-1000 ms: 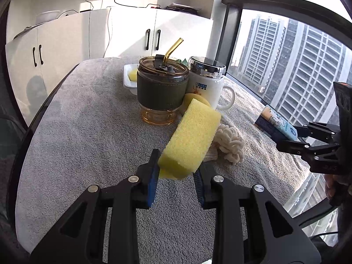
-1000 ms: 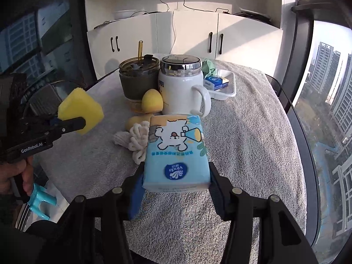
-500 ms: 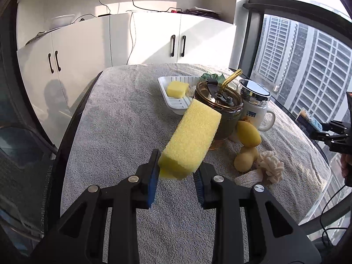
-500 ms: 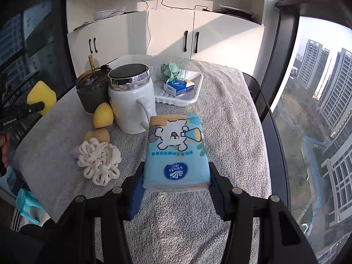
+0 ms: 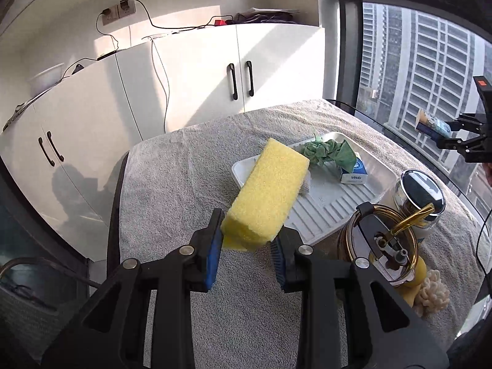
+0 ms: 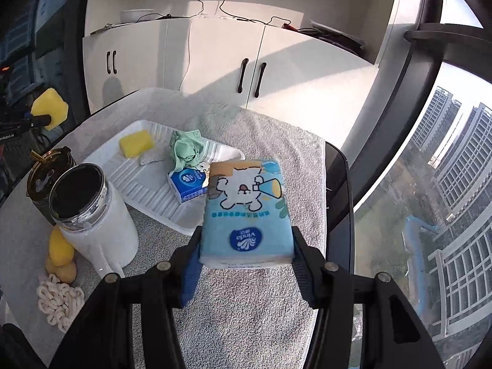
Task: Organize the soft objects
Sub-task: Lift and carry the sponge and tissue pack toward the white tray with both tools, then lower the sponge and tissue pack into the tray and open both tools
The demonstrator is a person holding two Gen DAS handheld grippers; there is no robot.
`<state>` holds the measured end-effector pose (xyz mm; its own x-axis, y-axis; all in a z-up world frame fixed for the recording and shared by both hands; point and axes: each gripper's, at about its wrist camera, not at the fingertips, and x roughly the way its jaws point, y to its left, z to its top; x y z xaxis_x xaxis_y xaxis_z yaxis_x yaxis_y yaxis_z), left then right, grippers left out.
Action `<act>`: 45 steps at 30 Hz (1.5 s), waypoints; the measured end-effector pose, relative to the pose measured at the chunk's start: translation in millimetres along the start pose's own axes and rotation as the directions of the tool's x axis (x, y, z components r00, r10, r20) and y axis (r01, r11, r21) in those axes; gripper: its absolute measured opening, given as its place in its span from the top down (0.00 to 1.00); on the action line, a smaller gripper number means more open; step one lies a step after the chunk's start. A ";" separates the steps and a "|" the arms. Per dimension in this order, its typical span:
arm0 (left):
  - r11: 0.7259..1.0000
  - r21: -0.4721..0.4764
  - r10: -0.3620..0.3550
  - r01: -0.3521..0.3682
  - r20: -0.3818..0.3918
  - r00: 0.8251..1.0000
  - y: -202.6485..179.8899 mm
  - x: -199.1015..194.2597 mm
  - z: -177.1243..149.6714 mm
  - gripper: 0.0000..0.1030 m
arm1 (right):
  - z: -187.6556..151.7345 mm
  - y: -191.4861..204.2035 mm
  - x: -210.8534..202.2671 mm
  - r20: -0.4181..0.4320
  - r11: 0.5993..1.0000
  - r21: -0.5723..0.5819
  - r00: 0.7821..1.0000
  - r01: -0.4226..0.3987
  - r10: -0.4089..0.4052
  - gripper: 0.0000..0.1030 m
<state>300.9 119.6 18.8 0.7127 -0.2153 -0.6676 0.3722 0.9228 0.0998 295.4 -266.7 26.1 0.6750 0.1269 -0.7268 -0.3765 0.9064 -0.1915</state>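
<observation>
My left gripper [image 5: 247, 243] is shut on a long yellow sponge [image 5: 267, 195] and holds it above the near-left corner of the white tray [image 5: 344, 196]. My right gripper [image 6: 244, 256] is shut on a light blue tissue pack with a bear print [image 6: 246, 212], held above the towel at the tray's right edge [image 6: 184, 227]. The tray holds a small yellow sponge [image 6: 136, 143], a green cloth [image 6: 186, 149] and a small blue tissue pack [image 6: 189, 184]. A white knotted rope toy [image 6: 58, 303] lies on the towel.
A grey towel [image 5: 172, 190] covers the table. A white mug [image 6: 92, 215] and a dark glass tumbler with a straw [image 5: 381, 240] stand in front of the tray. Two yellow lemon-shaped things [image 6: 61, 255] lie by the mug. White cabinets [image 5: 200, 73] stand behind; windows at the right.
Both grippers have risen and moved forward towards the tray with their loads. The tray now lies just under and ahead of them; the mug and tumbler have dropped low in both views.
</observation>
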 end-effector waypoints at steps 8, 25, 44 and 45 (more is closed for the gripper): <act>0.976 0.136 -0.162 0.171 -0.074 0.984 -22.4 73.1 41.0 0.74 | 57.3 7.5 66.7 -0.057 0.993 -0.042 0.993 -0.107 0.105 0.46; 0.878 0.232 -0.378 0.418 -0.198 0.904 -51.3 141.5 37.3 0.74 | 48.8 42.6 135.5 -0.140 0.954 -0.139 0.959 -0.264 0.246 0.46; 0.891 0.240 -0.326 0.385 -0.251 0.911 -54.0 168.8 30.4 0.71 | 61.7 68.8 167.8 -0.157 0.938 -0.178 0.949 -0.298 0.272 0.46; 0.895 0.232 -0.325 0.380 -0.245 0.914 -52.6 168.3 30.5 0.65 | 61.4 69.2 167.4 -0.158 0.938 -0.181 0.950 -0.297 0.271 0.46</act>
<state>419.4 25.1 -76.3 0.3845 -0.4181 -0.8230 0.7423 0.6701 0.0064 421.4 -158.0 -68.4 0.4391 0.3022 -0.8461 -0.6684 0.7392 -0.0830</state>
